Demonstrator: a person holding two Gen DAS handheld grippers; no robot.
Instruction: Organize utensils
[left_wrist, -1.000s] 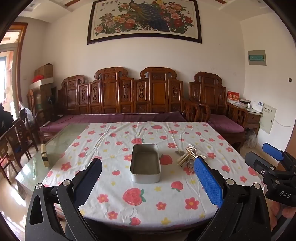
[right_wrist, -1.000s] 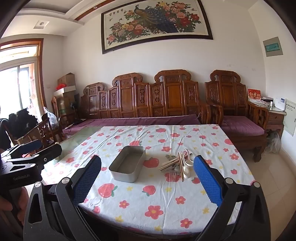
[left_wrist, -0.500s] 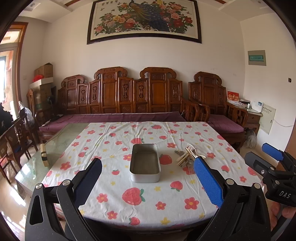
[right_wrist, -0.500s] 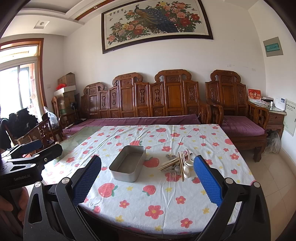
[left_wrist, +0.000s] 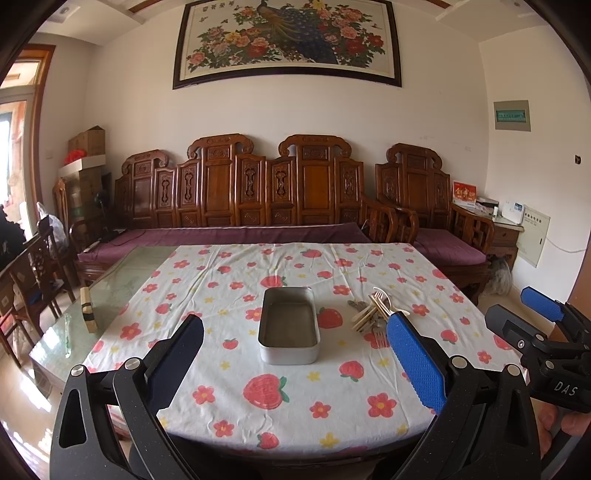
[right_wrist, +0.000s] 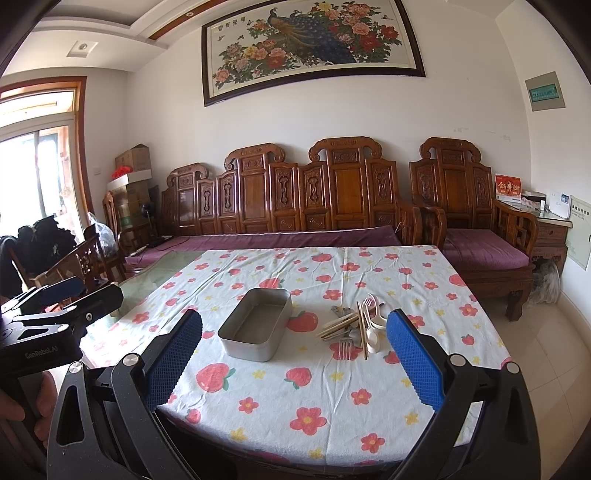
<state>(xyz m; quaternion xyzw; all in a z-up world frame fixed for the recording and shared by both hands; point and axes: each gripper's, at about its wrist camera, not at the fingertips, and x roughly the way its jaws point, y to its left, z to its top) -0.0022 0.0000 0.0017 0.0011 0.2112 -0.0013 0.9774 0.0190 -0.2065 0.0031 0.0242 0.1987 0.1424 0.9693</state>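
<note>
**Nothing picked up yet: both grippers wait at the near edge**

The tin (left_wrist: 289, 325) sits empty near the middle of the table (left_wrist: 258, 417), on a strawberry-print cloth. The utensils (right_wrist: 356, 326) lie in a loose heap just to its right: wooden chopsticks, a metal fork, pale plastic spoons and what may be further metal pieces underneath, though the pile is too tangled to sort by eye. None is in the tin.

The left gripper (left_wrist: 295, 365) and right gripper (right_wrist: 295, 360) both hang short of the table, jaws spread wide and empty. Sorting has not begun, by my reading. The heap lies on the right gripper's side, so the next move likely falls to it: reach in, close on one piece, perhaps a chopstick on top, and carry it to the tin.

Readable writing: "DAS" on the right gripper's body in the left view, "GenRobot.AI" on the left gripper's body in the right view.
</note>
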